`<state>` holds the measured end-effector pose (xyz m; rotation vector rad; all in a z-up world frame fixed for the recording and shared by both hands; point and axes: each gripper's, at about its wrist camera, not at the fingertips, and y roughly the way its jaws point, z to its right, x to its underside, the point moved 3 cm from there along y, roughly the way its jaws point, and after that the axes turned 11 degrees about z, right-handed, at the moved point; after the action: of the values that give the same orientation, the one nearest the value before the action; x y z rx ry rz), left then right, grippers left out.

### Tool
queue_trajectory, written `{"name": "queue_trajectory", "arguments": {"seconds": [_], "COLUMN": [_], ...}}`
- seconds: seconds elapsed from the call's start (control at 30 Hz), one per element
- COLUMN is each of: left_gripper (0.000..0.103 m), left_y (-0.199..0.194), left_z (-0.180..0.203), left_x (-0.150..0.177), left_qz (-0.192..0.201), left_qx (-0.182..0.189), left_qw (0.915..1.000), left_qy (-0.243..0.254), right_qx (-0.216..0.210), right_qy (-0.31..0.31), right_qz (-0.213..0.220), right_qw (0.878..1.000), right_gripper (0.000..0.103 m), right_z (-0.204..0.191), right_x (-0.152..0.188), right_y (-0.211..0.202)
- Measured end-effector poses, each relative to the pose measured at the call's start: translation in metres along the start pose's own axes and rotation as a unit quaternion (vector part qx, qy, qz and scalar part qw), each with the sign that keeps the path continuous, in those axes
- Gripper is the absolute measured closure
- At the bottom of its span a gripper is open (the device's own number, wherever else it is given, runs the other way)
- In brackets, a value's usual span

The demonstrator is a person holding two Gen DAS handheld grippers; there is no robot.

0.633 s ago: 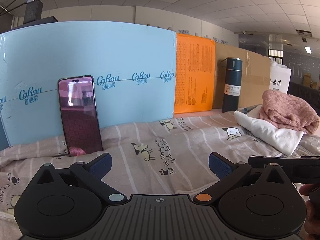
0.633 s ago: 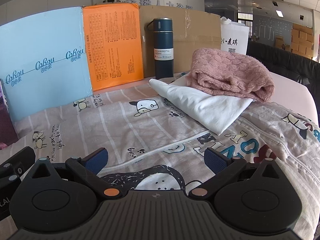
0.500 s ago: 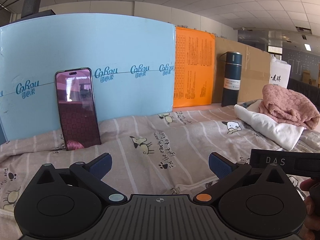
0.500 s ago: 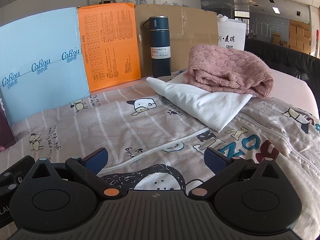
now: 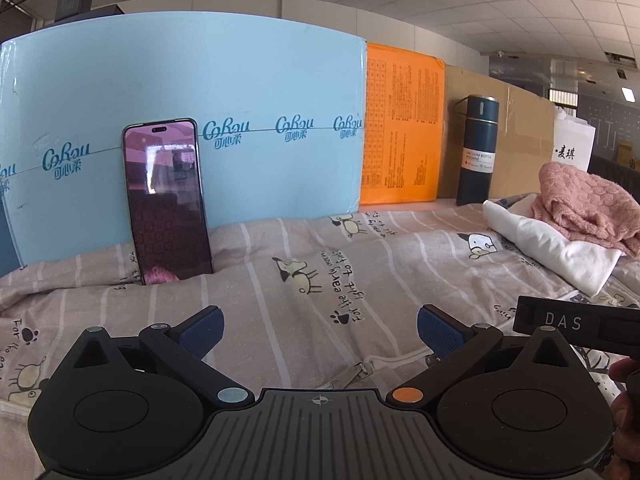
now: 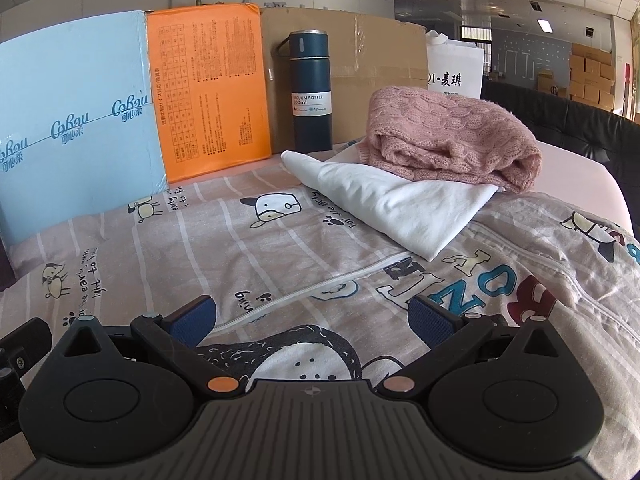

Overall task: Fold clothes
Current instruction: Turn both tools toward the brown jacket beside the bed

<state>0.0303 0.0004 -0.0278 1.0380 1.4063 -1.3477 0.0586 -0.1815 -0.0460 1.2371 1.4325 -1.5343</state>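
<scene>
A beige striped zip-up garment with cartoon animal prints lies spread flat; its zipper and big printed letters show in the right wrist view. My left gripper is open and empty, low over the garment near the zipper pull. My right gripper is open and empty, low over the garment's printed front. A folded white garment with a folded pink knit sweater on top lies at the far right, also in the left wrist view.
A phone leans on a light blue panel at the back. An orange board, a cardboard sheet, a dark vacuum bottle and a white bag stand along the back. The right gripper's body shows in the left view.
Both grippers have lowered and edged forward slightly over the garment. Their jaws stay open. The clothes have not moved.
</scene>
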Motion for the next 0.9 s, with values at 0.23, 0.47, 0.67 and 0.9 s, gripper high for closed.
{"name": "queue_trajectory", "arguments": {"seconds": [0.23,0.47,0.67,0.9], "left_gripper": [0.000,0.000,0.000,0.000], "left_y": [-0.0006,0.0007,0.0014,0.0014], "left_z": [-0.0004,-0.0009,-0.0025,-0.0021], "left_x": [0.0016,0.0017,0.0015,0.0013], "left_qz": [-0.001,-0.005,-0.007,-0.007], "left_qx": [-0.001,-0.002,-0.001,-0.002], "left_qw": [1.0000,1.0000,1.0000,1.0000], "left_qy": [0.000,0.002,0.001,0.002], "right_qx": [-0.004,-0.005,-0.005,-0.004], "right_qy": [0.001,-0.002,-0.002,-0.003], "right_qz": [-0.005,-0.003,-0.004,-0.003], "right_qw": [1.000,1.000,1.000,1.000], "right_gripper": [0.000,0.000,0.000,0.000], "right_z": [0.0003,-0.0007,-0.0005,-0.0005], "right_x": [0.0010,0.0012,0.0014,0.0018], "right_y": [0.0014,0.0010,0.0015,0.0013]}}
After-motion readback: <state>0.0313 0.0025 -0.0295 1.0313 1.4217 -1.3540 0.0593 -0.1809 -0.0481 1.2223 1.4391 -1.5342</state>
